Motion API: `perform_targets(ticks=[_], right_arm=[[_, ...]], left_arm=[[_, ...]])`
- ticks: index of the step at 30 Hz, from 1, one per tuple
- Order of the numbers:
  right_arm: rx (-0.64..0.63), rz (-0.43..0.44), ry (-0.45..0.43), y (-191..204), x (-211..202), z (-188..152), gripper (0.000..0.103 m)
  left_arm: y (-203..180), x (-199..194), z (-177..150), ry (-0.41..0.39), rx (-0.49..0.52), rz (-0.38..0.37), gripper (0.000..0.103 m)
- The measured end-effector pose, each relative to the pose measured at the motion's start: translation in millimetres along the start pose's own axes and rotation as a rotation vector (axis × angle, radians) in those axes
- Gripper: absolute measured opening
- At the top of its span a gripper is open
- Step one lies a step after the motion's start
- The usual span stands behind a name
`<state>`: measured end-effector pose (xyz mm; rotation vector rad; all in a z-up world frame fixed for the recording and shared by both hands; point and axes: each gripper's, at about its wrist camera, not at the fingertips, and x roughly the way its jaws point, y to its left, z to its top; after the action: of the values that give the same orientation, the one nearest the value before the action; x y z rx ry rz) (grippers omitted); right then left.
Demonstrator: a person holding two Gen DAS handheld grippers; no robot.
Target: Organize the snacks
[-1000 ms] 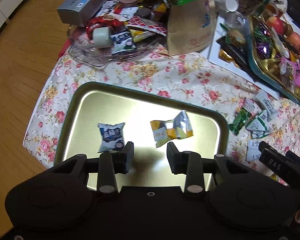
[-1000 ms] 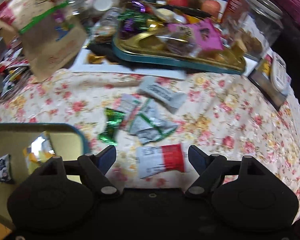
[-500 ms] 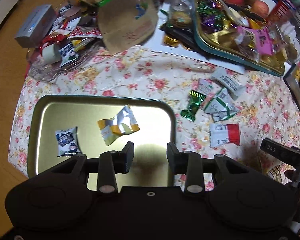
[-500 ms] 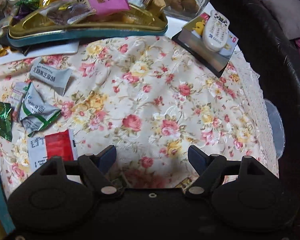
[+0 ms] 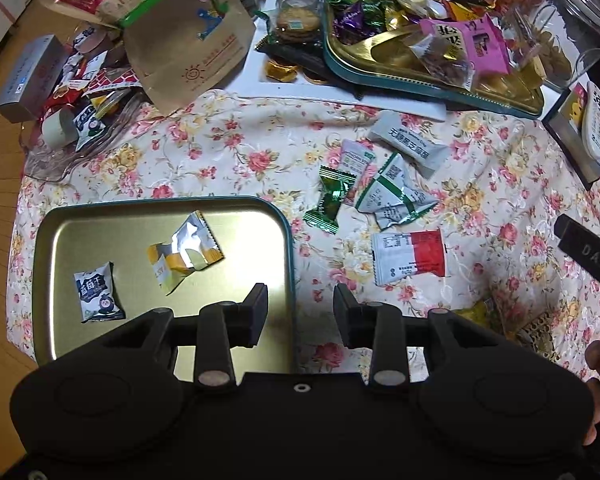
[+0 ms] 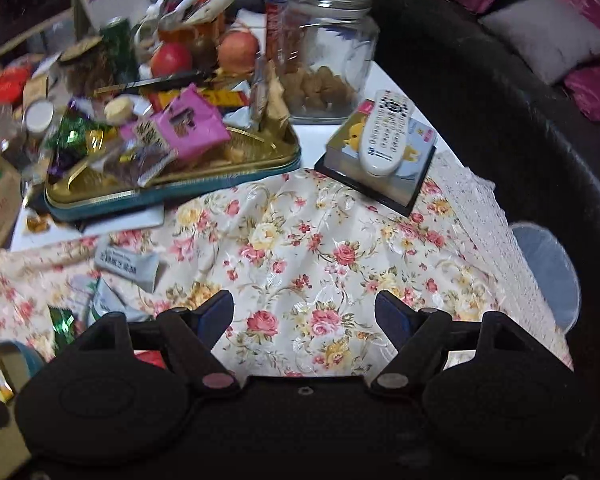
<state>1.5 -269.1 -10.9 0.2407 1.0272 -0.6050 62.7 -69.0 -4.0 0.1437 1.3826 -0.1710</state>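
Well, left wrist view: left gripper (image 5: 300, 312) jaws apart, empty, over the gold tray's (image 5: 100, 220) right rim.
Tray: blue-white packet (image 5: 97, 297), yellow-silver wrapper (image 5: 186, 256).
Cloth: red-white sachet (image 5: 409, 257) beside it.
Right wrist view: right gripper (image 6: 305, 312) wide, empty, above floral tablecloth (image 6: 320, 248).

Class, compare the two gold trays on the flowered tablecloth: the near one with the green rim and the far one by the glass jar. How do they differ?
The near tray holds only two packets, so most of its gold floor shows; the far tray is heaped with sweets and packets. The near tray lies flat on the tablecloth; the far tray rests on a white board. Both are gold inside with a dark green rim.
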Motion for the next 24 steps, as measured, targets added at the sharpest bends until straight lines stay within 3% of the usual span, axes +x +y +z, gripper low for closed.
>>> perform_targets(ticks=[5,9,17,21,24], right_arm=[[0.140,0.005,-0.010,-14,-7,2,0.080],[0.128,0.105,0.059,-17,-2,7,0.075],[0.136,0.205,0.146,-13,11,3,0.074],[0.172,0.171,0.120,-12,9,2,0.076],[0.170,0.167,0.171,-12,16,7,0.076]], left_arm=[[-2,-1,-1,-0.002,0.004,0.001,0.044],[-1,-1,0,-0.002,0.001,-0.001,0.044],[-1,-2,-1,-0.003,0.005,-0.012,0.044],[3,-5,0,-0.004,0.001,-0.027,0.044],[11,-9,2,-0.014,-0.024,-0.034,0.044]])
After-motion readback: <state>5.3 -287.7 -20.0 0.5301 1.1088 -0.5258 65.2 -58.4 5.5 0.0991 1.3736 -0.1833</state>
